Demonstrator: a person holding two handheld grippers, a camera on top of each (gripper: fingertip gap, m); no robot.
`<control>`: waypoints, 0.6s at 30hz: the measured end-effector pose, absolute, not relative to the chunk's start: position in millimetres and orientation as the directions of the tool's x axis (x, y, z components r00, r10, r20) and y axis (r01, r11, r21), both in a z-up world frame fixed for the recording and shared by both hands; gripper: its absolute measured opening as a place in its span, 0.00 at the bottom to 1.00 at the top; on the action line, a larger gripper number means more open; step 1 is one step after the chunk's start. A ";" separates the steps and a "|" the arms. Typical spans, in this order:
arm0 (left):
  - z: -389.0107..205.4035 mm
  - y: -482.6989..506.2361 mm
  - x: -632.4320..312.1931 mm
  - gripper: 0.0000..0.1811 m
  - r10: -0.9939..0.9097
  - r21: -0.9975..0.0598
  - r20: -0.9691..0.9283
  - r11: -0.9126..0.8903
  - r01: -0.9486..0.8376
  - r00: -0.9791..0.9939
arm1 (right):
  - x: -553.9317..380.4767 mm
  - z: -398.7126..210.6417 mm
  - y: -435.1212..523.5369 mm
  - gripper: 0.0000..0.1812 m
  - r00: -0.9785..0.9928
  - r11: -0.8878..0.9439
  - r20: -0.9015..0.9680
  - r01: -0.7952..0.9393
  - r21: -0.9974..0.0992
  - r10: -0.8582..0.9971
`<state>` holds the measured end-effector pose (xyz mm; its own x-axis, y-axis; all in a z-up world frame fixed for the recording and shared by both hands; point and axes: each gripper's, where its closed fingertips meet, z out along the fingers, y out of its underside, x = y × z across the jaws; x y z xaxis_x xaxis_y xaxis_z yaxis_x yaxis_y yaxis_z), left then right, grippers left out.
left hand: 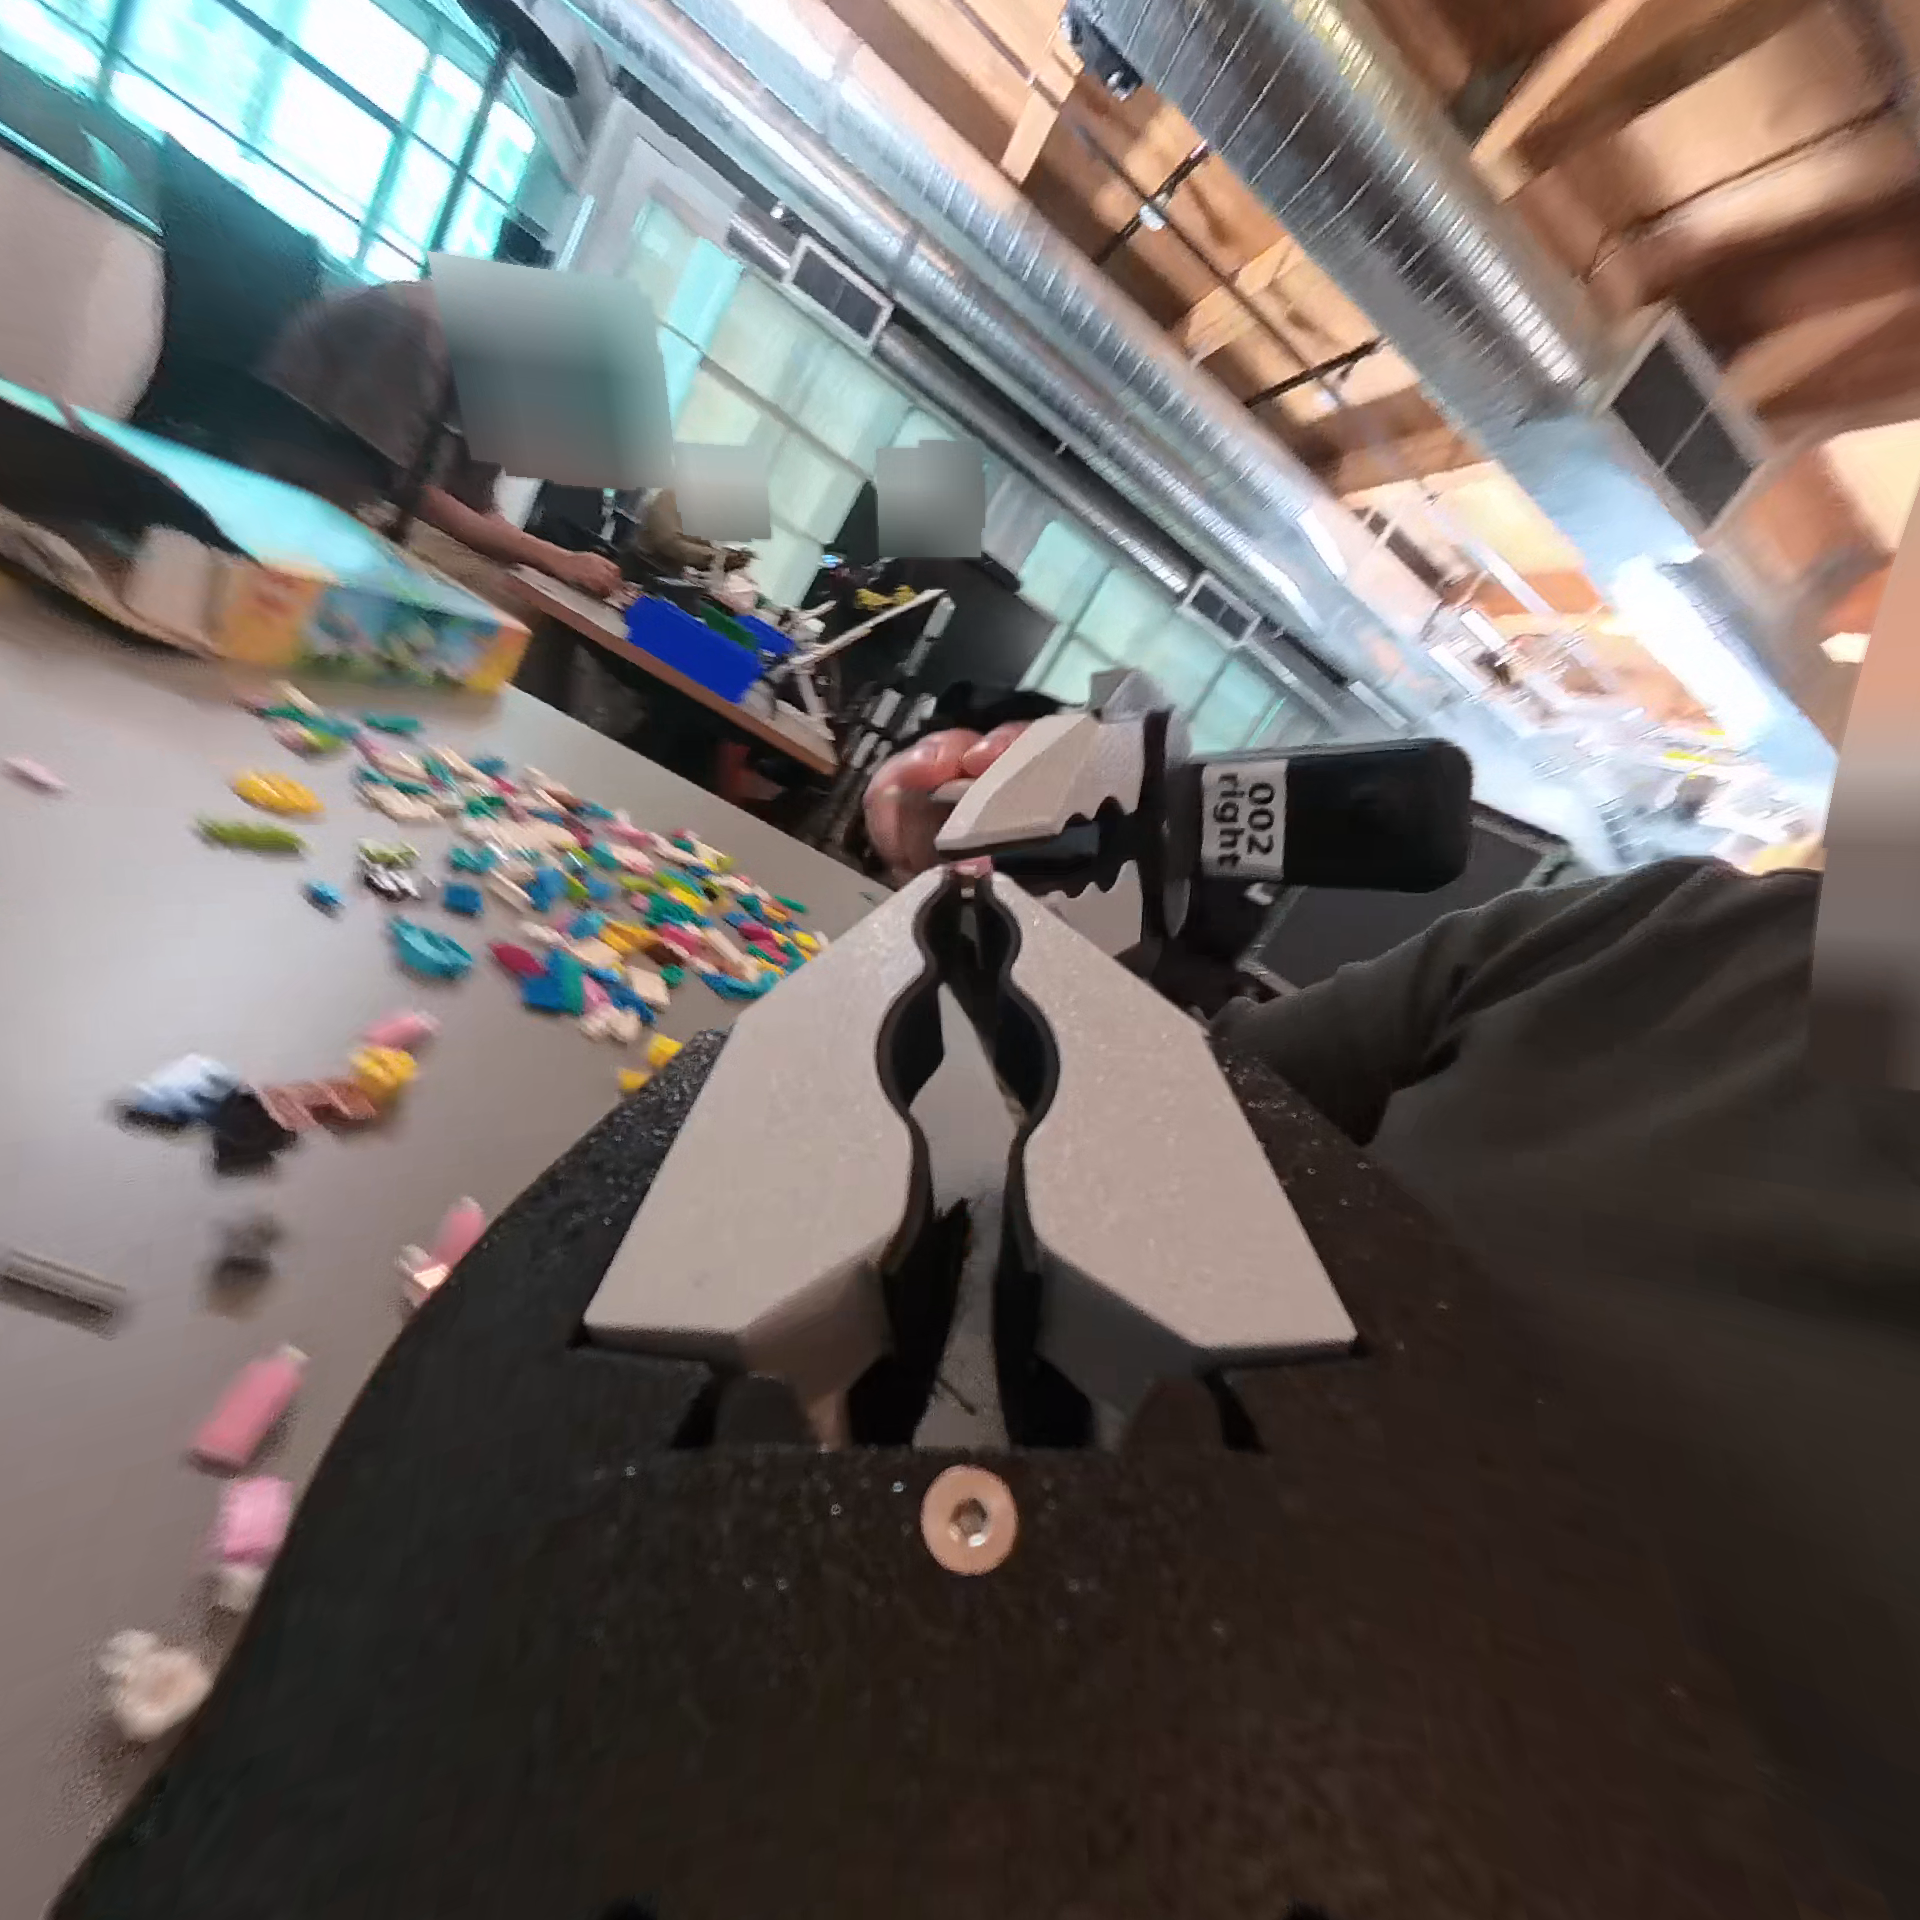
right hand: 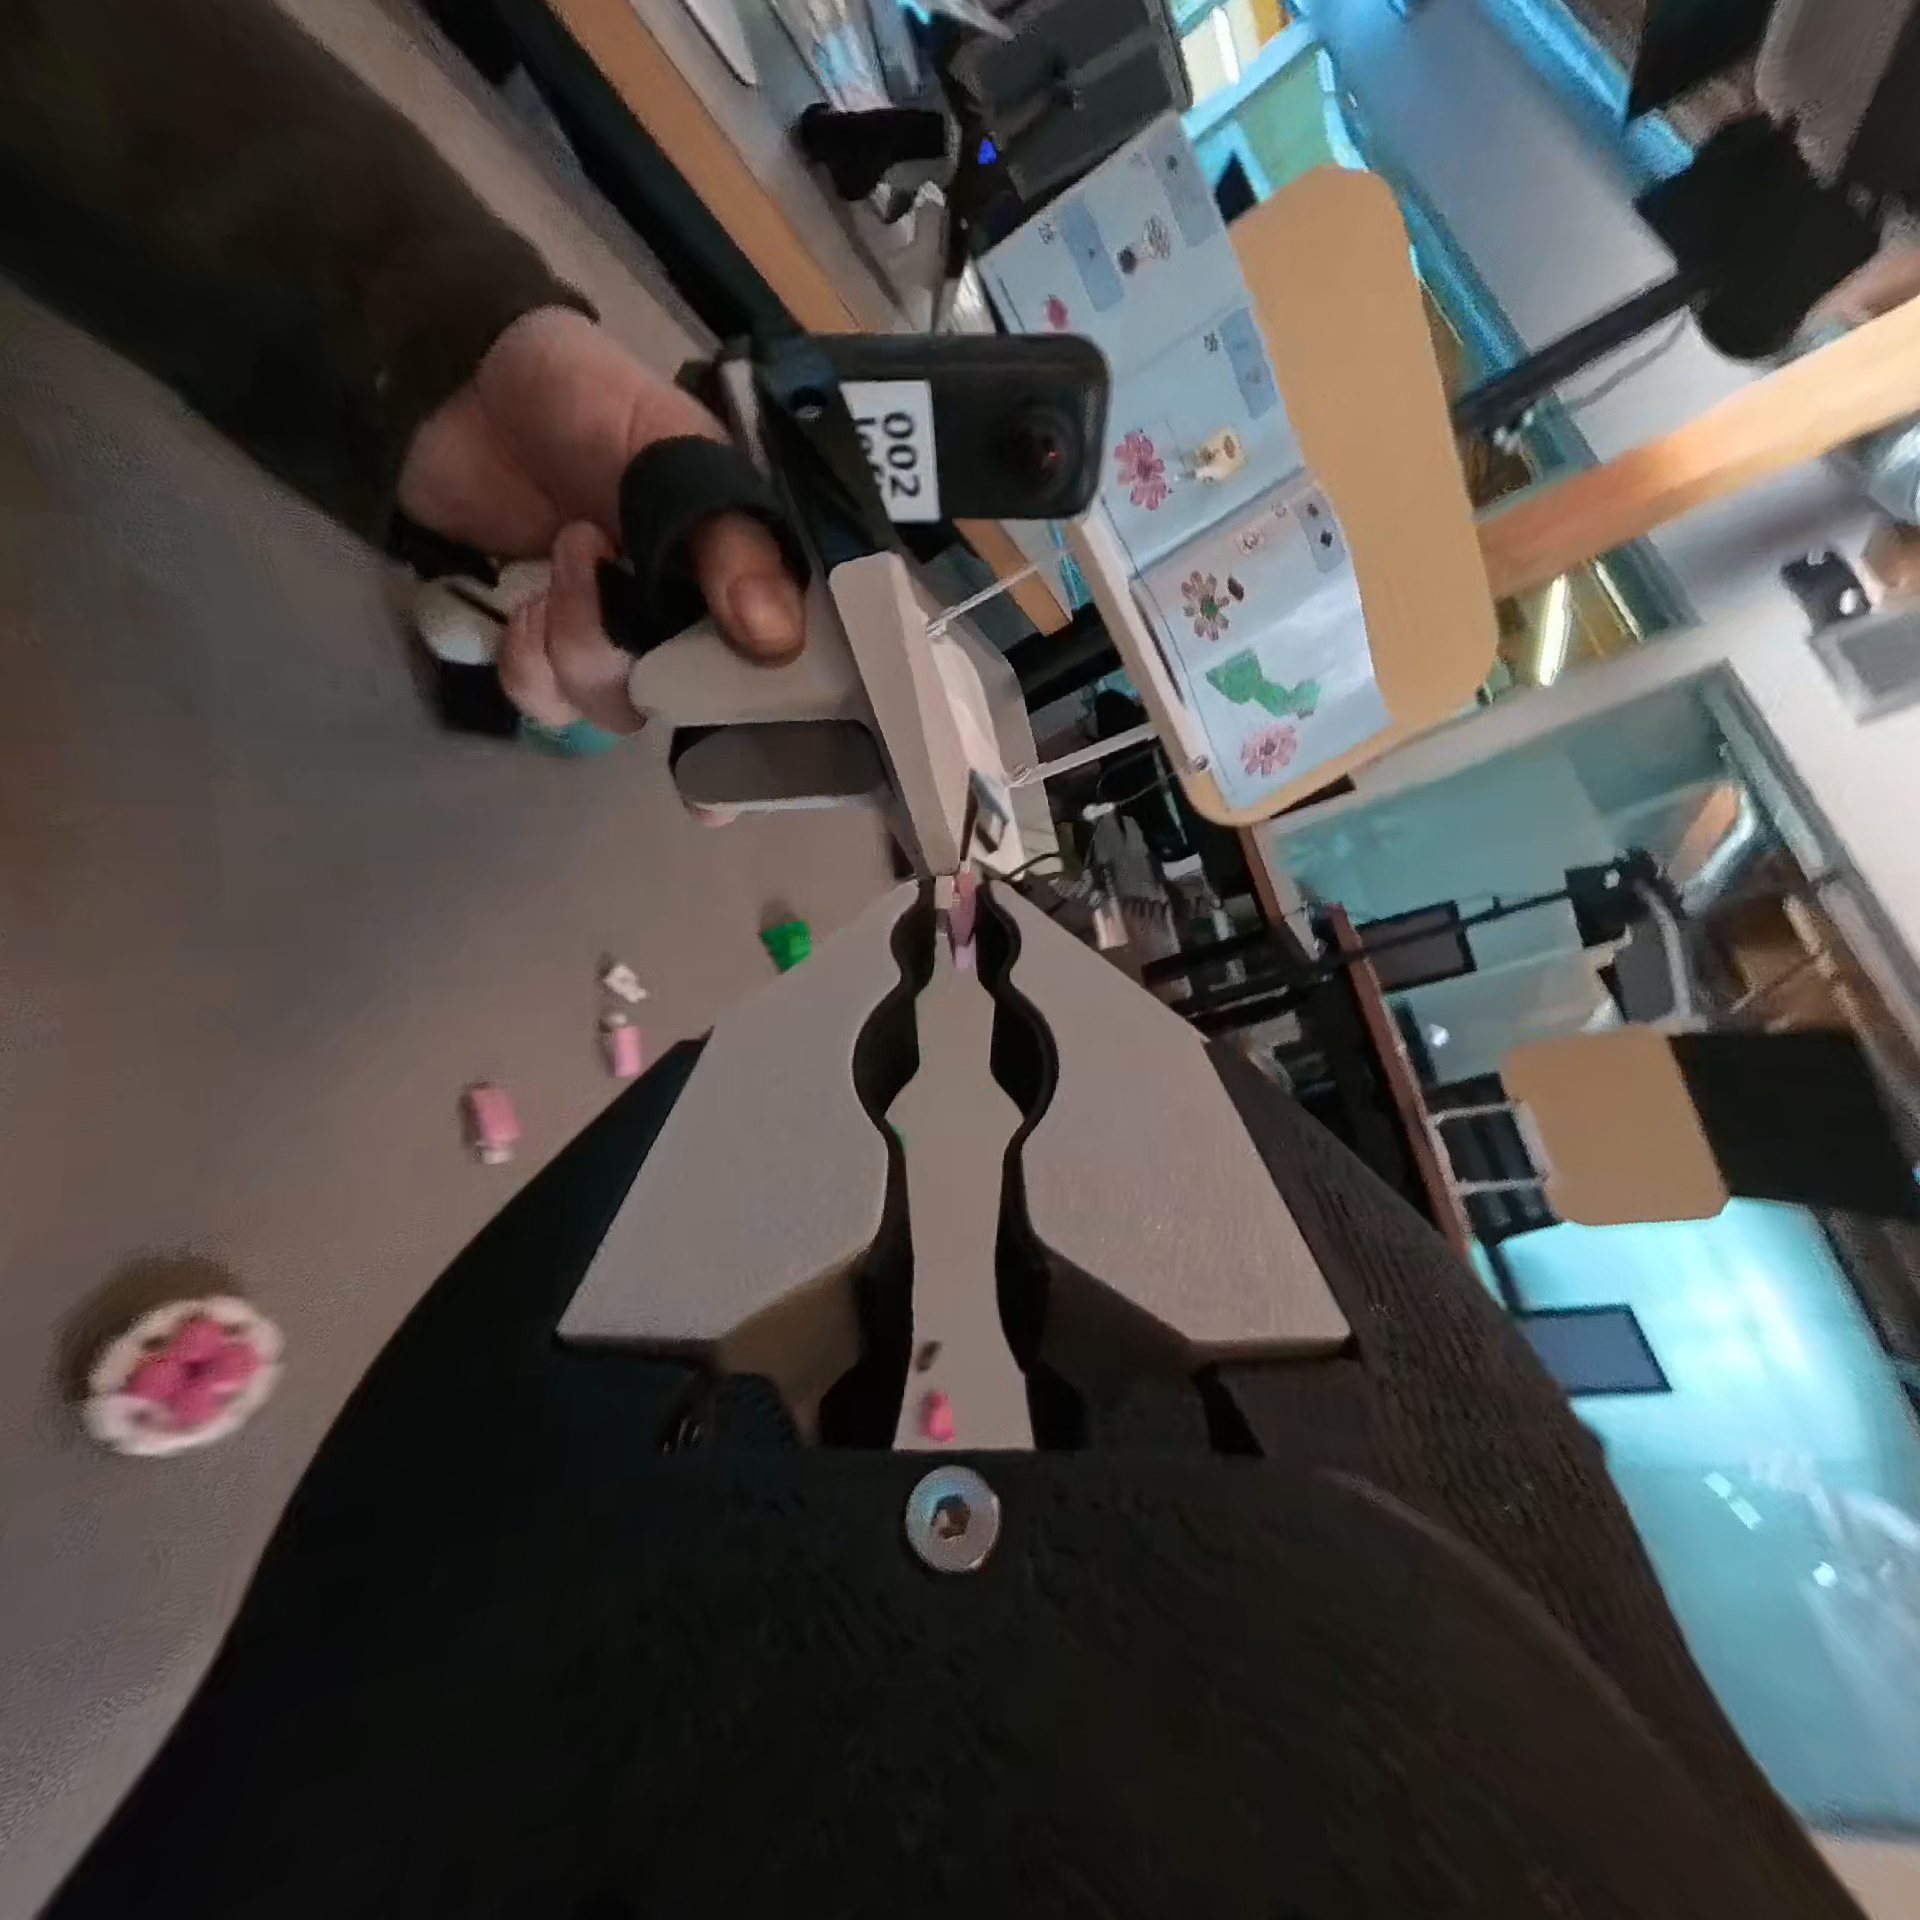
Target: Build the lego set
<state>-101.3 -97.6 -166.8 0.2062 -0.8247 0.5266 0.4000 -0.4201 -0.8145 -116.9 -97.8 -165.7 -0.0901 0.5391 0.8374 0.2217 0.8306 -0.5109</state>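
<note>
Both grippers are raised above the grey table and meet tip to tip. My left gripper is shut on a small pink piece at its very tips. My right gripper is shut on the same small pink piece. I cannot tell whether it is one piece or two joined. In the left wrist view the right gripper comes in from above right. In the right wrist view the left gripper comes down from above. A round pink and white flower build lies on the table.
A pile of loose coloured bricks and the set's box lie farther off. Pink pieces lie near the left gripper. A green piece and pink pieces lie below the right gripper. An open instruction booklet stands behind. Both grippers' tips are close together, under 4 cm apart.
</note>
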 end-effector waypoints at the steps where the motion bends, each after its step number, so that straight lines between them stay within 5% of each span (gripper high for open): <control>1: -157.4 -95.0 -105.0 0.00 -0.825 -0.822 0.520 -0.413 0.392 0.220 | -120.5 -156.3 -95.1 0.03 -0.116 0.850 0.851 0.213 -0.482 0.512; 8: -106.1 -82.2 -119.9 0.00 -0.824 -0.898 0.440 -0.392 0.200 0.359 | -135.6 -106.1 -83.5 0.03 -0.195 0.893 0.874 0.175 -0.415 0.445; 13: -75.5 -87.0 -116.0 0.01 -0.872 -0.928 0.367 -0.320 0.192 0.323 | -131.3 -77.2 -89.7 0.03 -0.119 0.875 0.868 0.014 -0.485 0.483; 18: -67.2 -85.3 -110.4 0.14 -0.878 -0.924 0.370 -0.312 0.223 0.303 | -125.2 -69.3 -86.9 0.03 -0.104 0.840 0.846 -0.106 -0.533 0.523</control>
